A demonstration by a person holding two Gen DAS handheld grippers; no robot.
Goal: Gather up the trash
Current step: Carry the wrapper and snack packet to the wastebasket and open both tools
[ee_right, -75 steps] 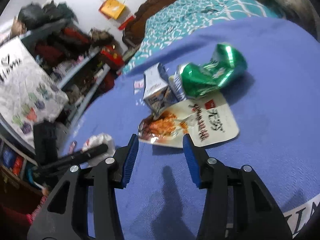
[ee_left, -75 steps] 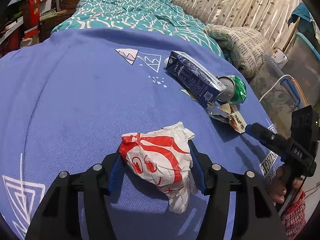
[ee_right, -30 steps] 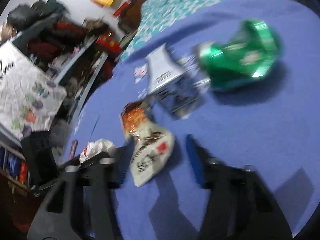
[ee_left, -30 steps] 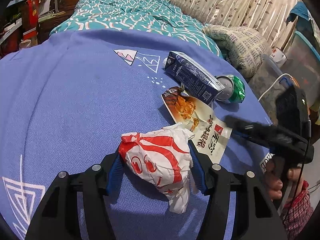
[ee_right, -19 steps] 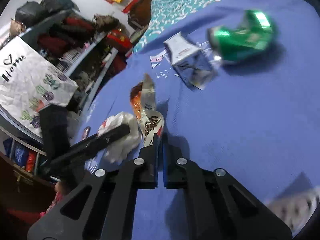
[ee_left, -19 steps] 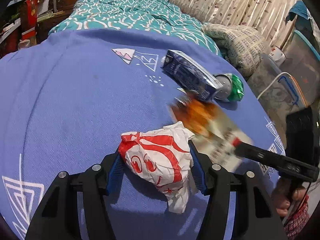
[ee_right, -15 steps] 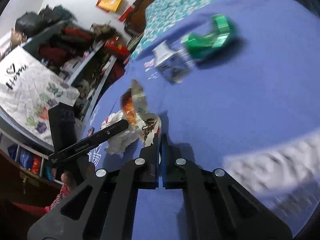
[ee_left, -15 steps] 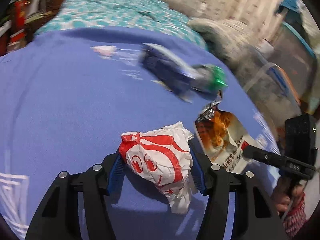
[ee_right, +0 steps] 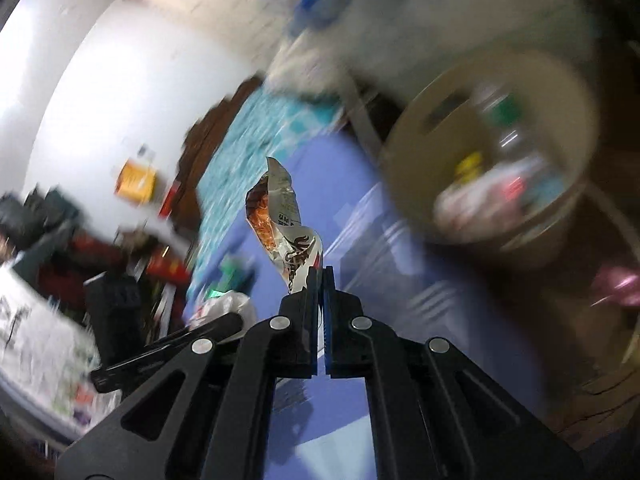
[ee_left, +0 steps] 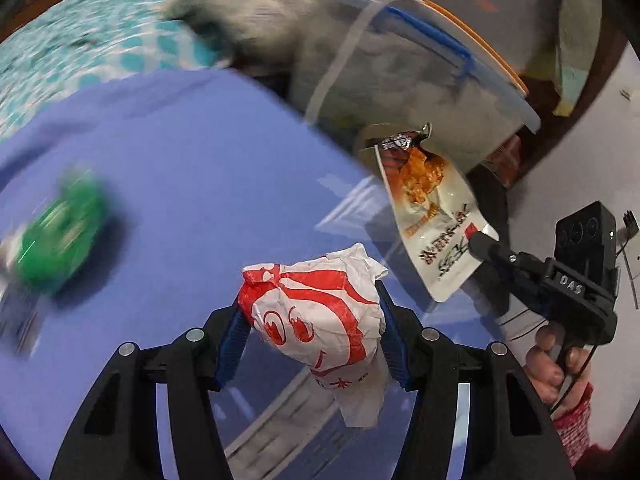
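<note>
My left gripper (ee_left: 312, 320) is shut on a crumpled white and red paper wrapper (ee_left: 316, 312), held above the blue blanket (ee_left: 192, 184). My right gripper (ee_right: 320, 276) is shut on an opened snack packet (ee_right: 284, 224) and holds it up in the air; it also shows in the left wrist view (ee_left: 432, 216), pinched at its lower corner by the right gripper (ee_left: 480, 244). A beige trash bin (ee_right: 452, 112) with several pieces of rubbish inside stands beyond the blanket's edge, blurred. A crushed green can (ee_left: 60, 236) lies on the blanket at the left, blurred.
A clear plastic storage box (ee_left: 420, 56) with a blue handle stands behind the blanket's far edge, with a grey cushion (ee_left: 256, 12) beside it. A teal patterned bedspread (ee_left: 80, 40) lies at the far left. White floor (ee_left: 600, 140) shows at the right.
Both grippers have swung right, off towards the blanket's edge. The right gripper closed on the snack packet and lifted it from the blanket. The bin has come into the right wrist view.
</note>
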